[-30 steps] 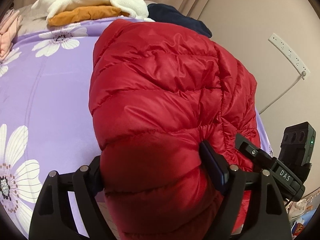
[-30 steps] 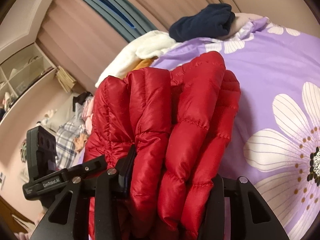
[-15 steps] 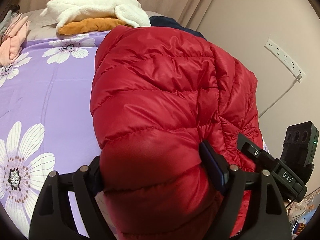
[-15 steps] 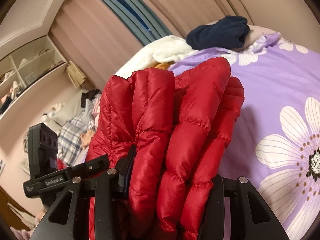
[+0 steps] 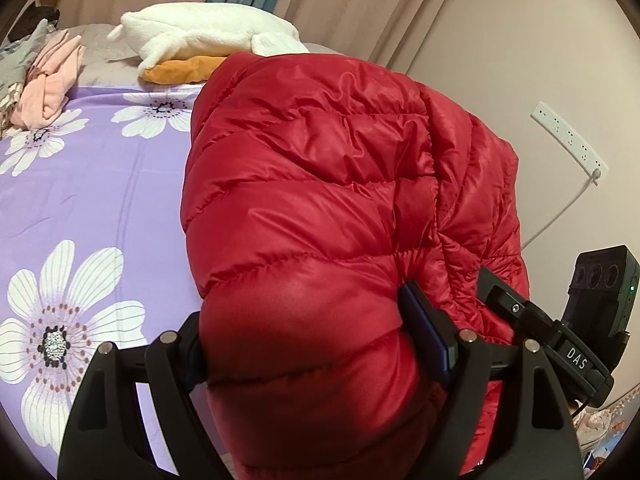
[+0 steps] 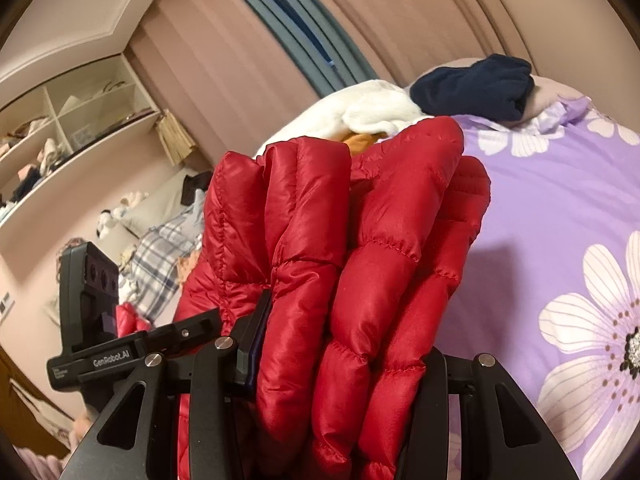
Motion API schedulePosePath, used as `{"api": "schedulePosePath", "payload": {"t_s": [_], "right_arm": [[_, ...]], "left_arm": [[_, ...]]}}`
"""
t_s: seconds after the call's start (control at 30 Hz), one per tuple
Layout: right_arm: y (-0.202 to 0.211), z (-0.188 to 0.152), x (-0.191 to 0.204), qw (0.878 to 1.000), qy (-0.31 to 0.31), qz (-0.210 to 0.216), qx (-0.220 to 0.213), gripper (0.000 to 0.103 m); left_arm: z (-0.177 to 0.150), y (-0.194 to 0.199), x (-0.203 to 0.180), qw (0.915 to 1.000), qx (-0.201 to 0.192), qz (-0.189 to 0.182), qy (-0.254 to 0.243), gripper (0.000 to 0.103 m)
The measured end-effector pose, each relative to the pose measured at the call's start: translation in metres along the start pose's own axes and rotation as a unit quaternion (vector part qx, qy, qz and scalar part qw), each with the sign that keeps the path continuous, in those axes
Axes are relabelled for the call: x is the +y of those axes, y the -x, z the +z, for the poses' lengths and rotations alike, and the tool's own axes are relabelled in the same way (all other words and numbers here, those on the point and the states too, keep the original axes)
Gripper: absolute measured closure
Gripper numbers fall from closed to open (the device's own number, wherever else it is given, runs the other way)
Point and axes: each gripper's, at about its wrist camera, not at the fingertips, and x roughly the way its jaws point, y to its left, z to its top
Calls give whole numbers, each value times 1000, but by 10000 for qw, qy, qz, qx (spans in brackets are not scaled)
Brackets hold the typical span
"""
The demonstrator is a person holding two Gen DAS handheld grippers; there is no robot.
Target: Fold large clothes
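Left gripper (image 5: 312, 344) clamped on a thick bundle of the red down jacket (image 5: 320, 200); both pads pressed into the quilted fabric, jaws wide only because the bundle is bulky. Right gripper (image 6: 340, 356) likewise clenched on several stacked folds of the same jacket (image 6: 352, 248), the left-hand pad biting into the fabric edge. Jacket is held up off the purple floral bedsheet (image 5: 80, 200), between the two grippers, not lying flat. Versus one second ago: neither grip has changed. In the left wrist view more of the bed's far end is exposed; the white fleece (image 5: 208, 36) on the orange garment (image 5: 180, 72) sits lower in frame, and a pink garment (image 5: 48, 80) at the left edge shows more fully. In the right wrist view the scene has rolled slightly; the navy garment (image 6: 476, 88) has shifted right and down, and the wall shelves (image 6: 60, 120) show more.
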Motion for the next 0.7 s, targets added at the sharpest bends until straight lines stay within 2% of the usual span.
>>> {"api": "schedulePosePath", "payload": {"t_s": [0.7], "right_arm": [[-7, 6, 3, 9987, 417, 244, 172, 58]], "left_arm": [[-2, 10, 6, 9990, -303, 200, 261, 20]]}}
